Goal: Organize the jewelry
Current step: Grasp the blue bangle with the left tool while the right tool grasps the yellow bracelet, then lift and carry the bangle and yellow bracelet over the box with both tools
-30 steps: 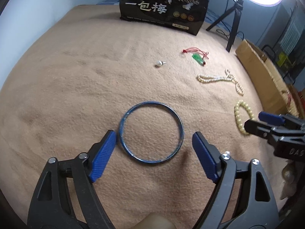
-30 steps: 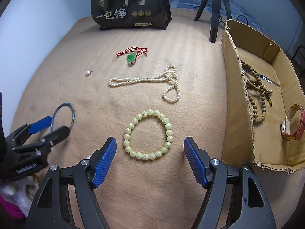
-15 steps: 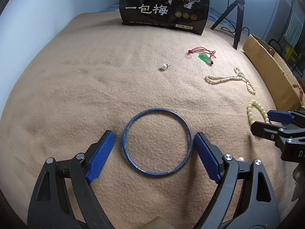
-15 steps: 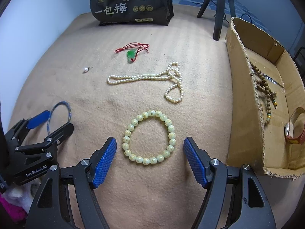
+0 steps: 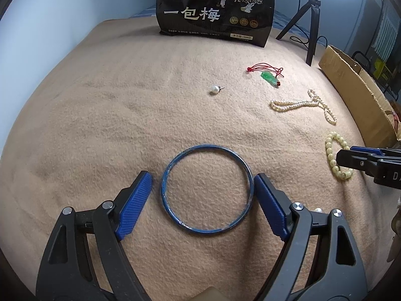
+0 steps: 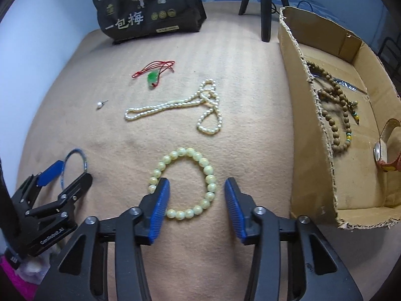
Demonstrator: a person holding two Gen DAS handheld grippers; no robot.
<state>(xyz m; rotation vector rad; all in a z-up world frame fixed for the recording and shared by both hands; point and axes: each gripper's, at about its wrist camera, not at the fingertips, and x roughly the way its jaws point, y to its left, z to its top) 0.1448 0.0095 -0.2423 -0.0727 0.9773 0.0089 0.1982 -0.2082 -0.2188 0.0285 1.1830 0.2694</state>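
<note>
Right gripper (image 6: 196, 200) jaws closing around the pale green bead bracelet (image 6: 184, 183) on the tan blanket (image 6: 250, 87), no grip. Left gripper (image 5: 201, 195) wide open, straddling the blue bangle (image 5: 206, 189). Farther: pearl necklace (image 6: 175, 105), cardboard box (image 6: 313, 150).

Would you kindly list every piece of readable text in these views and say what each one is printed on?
"一包梅": large pale characters on the black snack bag.
"GenRobot.AI": white lettering on the left gripper body, seen from the right wrist.
"DA", cut off at the frame edge: on the right gripper.
The bag's small print and logo are too small to read.
</note>
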